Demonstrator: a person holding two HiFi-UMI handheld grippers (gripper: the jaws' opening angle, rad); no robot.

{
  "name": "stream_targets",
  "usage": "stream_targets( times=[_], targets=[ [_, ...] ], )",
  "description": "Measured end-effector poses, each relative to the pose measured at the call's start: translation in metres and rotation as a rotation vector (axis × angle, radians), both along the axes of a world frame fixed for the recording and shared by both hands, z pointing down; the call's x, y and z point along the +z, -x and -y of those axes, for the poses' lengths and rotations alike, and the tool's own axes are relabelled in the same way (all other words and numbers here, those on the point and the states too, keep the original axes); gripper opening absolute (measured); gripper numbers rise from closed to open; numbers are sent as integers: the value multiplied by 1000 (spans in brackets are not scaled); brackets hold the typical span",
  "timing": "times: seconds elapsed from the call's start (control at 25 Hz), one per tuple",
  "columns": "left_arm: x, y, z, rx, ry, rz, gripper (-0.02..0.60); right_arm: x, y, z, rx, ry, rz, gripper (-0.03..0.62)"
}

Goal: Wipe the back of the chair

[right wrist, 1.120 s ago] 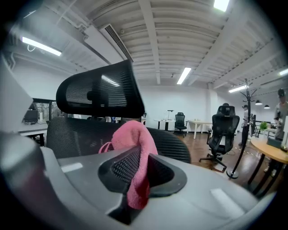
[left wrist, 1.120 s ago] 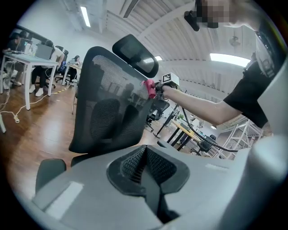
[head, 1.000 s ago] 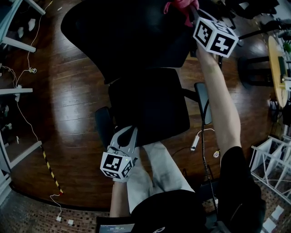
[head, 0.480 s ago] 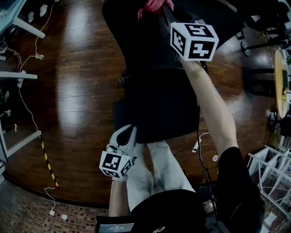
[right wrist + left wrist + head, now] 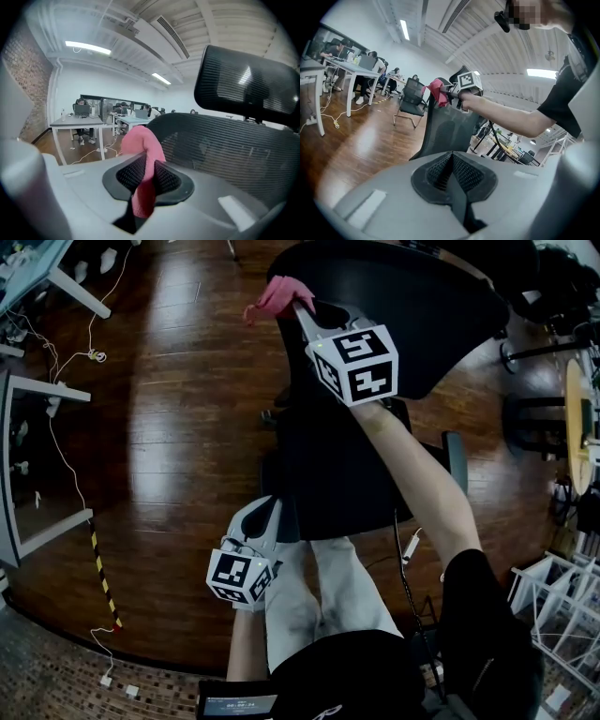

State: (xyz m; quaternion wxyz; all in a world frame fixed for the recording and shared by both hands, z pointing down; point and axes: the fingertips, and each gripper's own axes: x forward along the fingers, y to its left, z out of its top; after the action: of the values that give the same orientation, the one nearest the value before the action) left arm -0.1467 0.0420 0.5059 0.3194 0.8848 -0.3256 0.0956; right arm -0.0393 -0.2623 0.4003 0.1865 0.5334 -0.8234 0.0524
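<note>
Dark polished wood floor [image 5: 159, 427] all round here, an open office with white desks [image 5: 77, 124] lining the far side, where people sit at screens. Centre stage, the black office chair [image 5: 337, 465], seen steeply from above, its seat facing the person, whose pale trouser legs [image 5: 319, 596] stand right at its front edge. The mesh back of the chair [image 5: 225, 150] fills the right gripper view, with the headrest [image 5: 243, 79] up above it.

Up goes the right arm, stretched across the seat, and the right tool [image 5: 295, 307] sits at the upper edge of the back. It is pinching the pink cloth [image 5: 143, 145], the fabric bunched up out of the pads and hanging down between them. From the left gripper view the cloth shows right at the top of the mesh; whether it presses on the mesh I cannot tell.

Down low, the left tool [image 5: 269, 510] hangs by the seat's front corner, beside the trouser leg, its pads pressed together on nothing. White cables [image 5: 56, 456] trail over the floor at the left.
</note>
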Motion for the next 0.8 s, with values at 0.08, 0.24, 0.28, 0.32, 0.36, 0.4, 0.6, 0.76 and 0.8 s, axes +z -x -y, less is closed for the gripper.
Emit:
stream_targets(
  times=[0.08, 0.24, 0.28, 0.32, 0.36, 0.4, 0.6, 0.76, 0.8],
  targets=[
    [-10, 5, 7, 0, -17, -6, -6, 0, 3, -5, 0, 16, -6, 48],
    [-39, 16, 17, 2, -47, -19, -6, -7, -2, -25, 19, 42, -25, 46],
    [-47, 18, 19, 5, -54, -21, -6, -8, -4, -34, 26, 54, -27, 48],
    [-56, 19, 21, 9, -61, -22, -6, -10, -7, -43, 34, 67, -24, 47],
    [-65, 18, 23, 14, -68, -23, -6, -12, -11, -52, 45, 80, -17, 48],
    [-74, 17, 26, 21, -75, -25, -6, -13, -16, -62, 60, 94, -9, 47],
    [-120, 0, 37, 56, -120, -39, -6, -21, -40, -115, 120, 135, 6, 46],
    [-149, -26, 38, 99, -139, -61, -6, -28, -56, -161, 146, 157, 3, 48],
    [-155, -34, 38, 114, -147, -61, -6, -30, -61, -172, 152, 162, 6, 46]
  ],
)
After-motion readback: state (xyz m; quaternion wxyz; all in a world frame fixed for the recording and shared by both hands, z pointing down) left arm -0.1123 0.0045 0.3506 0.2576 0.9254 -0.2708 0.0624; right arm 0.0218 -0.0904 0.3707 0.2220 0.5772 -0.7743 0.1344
